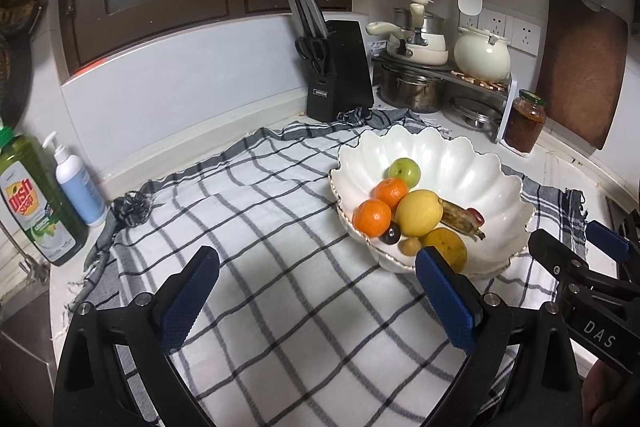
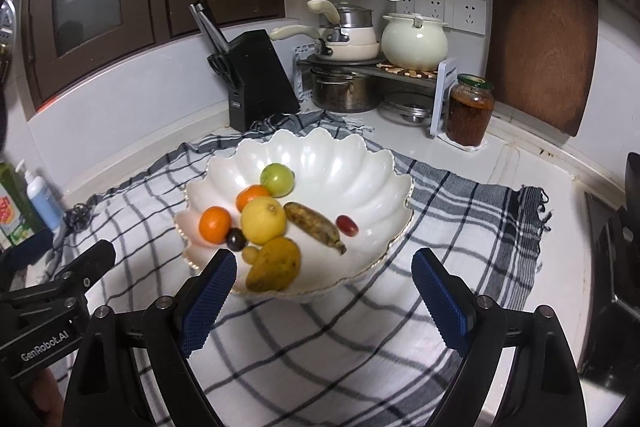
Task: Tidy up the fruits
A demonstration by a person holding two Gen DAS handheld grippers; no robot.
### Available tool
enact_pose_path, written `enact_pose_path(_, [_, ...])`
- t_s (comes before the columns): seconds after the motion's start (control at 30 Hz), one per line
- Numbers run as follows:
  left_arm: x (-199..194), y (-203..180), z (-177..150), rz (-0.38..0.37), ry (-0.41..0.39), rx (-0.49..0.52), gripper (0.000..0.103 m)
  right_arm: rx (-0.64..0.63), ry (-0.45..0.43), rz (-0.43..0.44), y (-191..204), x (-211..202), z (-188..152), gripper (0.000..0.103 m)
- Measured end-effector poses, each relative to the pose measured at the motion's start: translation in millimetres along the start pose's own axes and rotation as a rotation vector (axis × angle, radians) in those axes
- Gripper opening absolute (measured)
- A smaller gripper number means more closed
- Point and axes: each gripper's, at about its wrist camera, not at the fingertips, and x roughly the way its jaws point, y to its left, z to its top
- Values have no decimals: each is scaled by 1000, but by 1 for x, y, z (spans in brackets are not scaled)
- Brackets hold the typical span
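Observation:
A white scalloped bowl stands on a checked cloth. It holds a green apple, two oranges, a yellow lemon, a browned banana, a mango, a red grape, a dark plum and a small green grape. My left gripper is open and empty over the cloth, left of the bowl. My right gripper is open and empty just in front of the bowl. The right gripper also shows in the left wrist view.
A black knife block, pots on a rack, a jar and a wooden cutting board line the back wall. Dish soap and a pump bottle stand at the left. A stove edge is at the right.

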Motion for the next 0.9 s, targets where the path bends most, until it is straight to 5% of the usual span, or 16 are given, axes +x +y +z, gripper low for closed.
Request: enact_pose_path(0.9, [-66,11,-62,27,-12,12,100,41,-12,30,5,-57,-63,90])
